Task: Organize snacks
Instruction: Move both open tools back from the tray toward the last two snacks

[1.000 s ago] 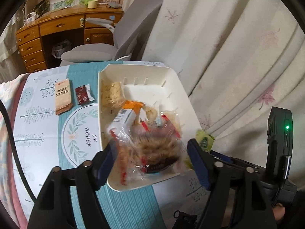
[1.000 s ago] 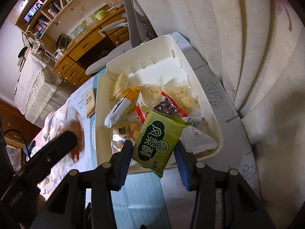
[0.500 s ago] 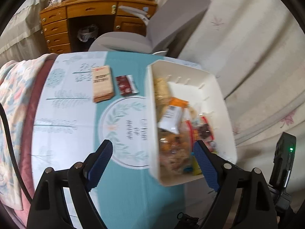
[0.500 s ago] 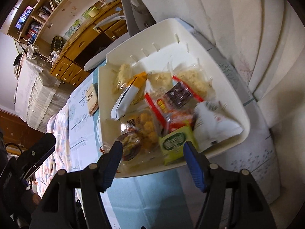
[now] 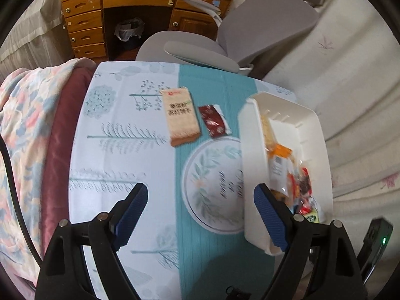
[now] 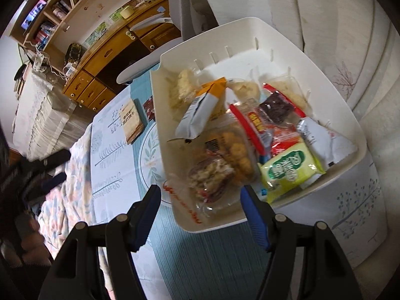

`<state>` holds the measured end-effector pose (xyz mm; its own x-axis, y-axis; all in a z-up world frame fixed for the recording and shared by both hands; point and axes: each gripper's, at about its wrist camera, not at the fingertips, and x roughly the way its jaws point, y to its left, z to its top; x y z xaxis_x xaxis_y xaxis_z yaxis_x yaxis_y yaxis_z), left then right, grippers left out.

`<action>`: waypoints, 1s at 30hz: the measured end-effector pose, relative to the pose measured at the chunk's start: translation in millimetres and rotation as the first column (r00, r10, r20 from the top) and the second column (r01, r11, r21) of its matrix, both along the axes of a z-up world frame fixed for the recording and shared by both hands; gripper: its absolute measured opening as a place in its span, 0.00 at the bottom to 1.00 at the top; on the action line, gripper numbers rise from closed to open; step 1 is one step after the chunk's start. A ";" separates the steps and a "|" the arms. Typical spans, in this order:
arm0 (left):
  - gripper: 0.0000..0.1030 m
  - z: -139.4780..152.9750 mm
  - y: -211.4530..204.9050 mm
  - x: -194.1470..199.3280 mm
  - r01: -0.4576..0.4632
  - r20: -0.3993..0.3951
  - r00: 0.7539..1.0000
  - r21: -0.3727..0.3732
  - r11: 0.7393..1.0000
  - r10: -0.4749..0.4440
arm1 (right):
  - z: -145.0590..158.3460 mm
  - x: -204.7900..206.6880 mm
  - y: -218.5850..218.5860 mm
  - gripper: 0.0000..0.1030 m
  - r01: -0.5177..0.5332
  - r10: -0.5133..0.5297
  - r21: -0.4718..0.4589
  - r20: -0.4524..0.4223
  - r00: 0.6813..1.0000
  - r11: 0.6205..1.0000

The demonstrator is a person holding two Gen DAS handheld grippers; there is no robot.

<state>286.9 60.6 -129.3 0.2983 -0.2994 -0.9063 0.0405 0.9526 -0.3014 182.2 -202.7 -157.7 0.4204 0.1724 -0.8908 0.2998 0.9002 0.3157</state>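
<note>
On the right side of the table (image 5: 120, 155), against the curtain: white bin (image 6: 332, 105) heaped with snack packets, its long wall parallel to the table's right edge. Heaped loosely rather than sorted, with a green packet (image 6: 291, 168) at the near right corner, a clear bag of round puffs (image 6: 235, 150) toward the near left corner, and an orange-and-white packet (image 6: 202, 107) tilted across the middle; far end of the bin mostly bare, so room judged to remain for more.

Out on the cloth, toward the table's far edge and just left of the bin: tan biscuit pack (image 5: 180, 116) lying flat, with a small dark-red sachet (image 5: 213, 120) just beside it on the bin side, the two apart but near. Not yet gathered in; judged to be the last loose pieces of the task.

Left gripper (image 5: 200, 215): released, jaws spread wide and holding nothing, hanging above the near half of the cloth with its right pad next to the bin's outer wall; pointed toward the two loose packs, presumably to fetch one.

Right gripper (image 6: 200, 215): likewise released and bare, jaws wide, poised over the bin's near wall with the clear bag lying between and beyond the pads, untouched as far as can be told.

Grey chair (image 5: 250, 32) and wooden desk (image 5: 120, 12) beyond the table's far edge, no part in the work.
</note>
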 end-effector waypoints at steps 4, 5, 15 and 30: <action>0.83 -9.2 14.8 28.9 -0.015 -0.010 1.000 0.002 1.000 0.015 | 1.9 9.0 21.0 0.65 -0.029 0.031 -0.066 0.030 0.999 0.997; 0.83 -12.4 17.3 37.1 -0.017 -0.016 1.000 0.002 1.000 0.017 | 2.3 11.0 24.3 0.65 -0.037 0.040 -0.079 0.036 0.999 0.996; 0.83 -58.6 17.7 96.8 -0.010 -0.110 0.994 0.016 1.000 0.012 | 0.8 62.5 72.8 0.65 -0.144 0.166 -0.230 0.081 0.983 0.962; 0.83 -102.2 7.2 167.3 -0.002 -0.174 0.985 0.057 0.998 0.012 | -23.7 150.3 126.2 0.65 -0.301 0.382 -0.447 0.100 0.919 0.842</action>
